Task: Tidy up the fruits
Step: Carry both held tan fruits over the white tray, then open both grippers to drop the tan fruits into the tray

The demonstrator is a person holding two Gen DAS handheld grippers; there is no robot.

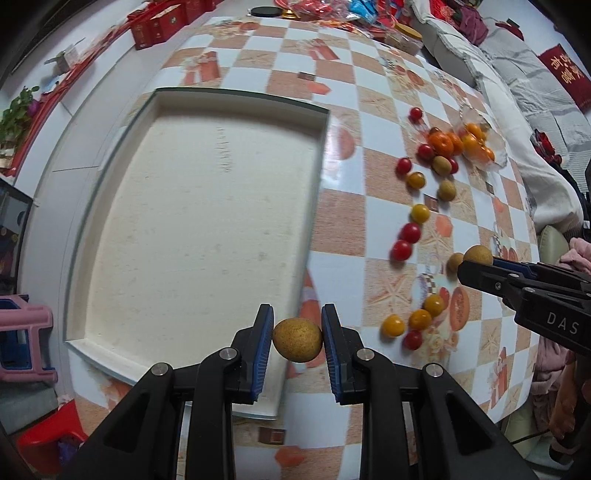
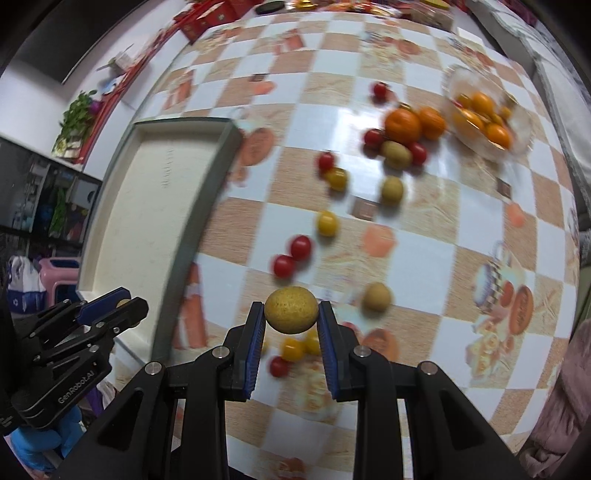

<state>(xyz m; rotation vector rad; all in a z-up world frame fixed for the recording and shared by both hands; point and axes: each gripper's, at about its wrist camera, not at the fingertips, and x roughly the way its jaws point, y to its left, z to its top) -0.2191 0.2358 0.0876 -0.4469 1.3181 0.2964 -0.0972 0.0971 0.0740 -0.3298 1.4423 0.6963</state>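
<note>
My left gripper (image 1: 297, 338) is shut on a tan longan (image 1: 297, 339) and holds it above the near right edge of the white tray (image 1: 110, 325). My right gripper (image 2: 291, 314) is shut on another tan longan (image 2: 291, 310) above the checkered table (image 2: 406, 266). It also shows at the right of the left wrist view (image 1: 476, 264). The left gripper appears at the lower left of the right wrist view (image 2: 123, 302), near the tray (image 2: 122, 258). Loose red cherry tomatoes (image 1: 406, 240), yellow ones (image 1: 420, 213), longans (image 2: 376, 297) and oranges (image 2: 403, 126) lie scattered on the table.
A clear glass bowl (image 2: 521, 147) with oranges stands at the far right of the table. Red boxes (image 1: 159, 27) and packets line the far edge. A pink stool (image 1: 22, 332) is on the floor left of the table. Bedding lies to the right.
</note>
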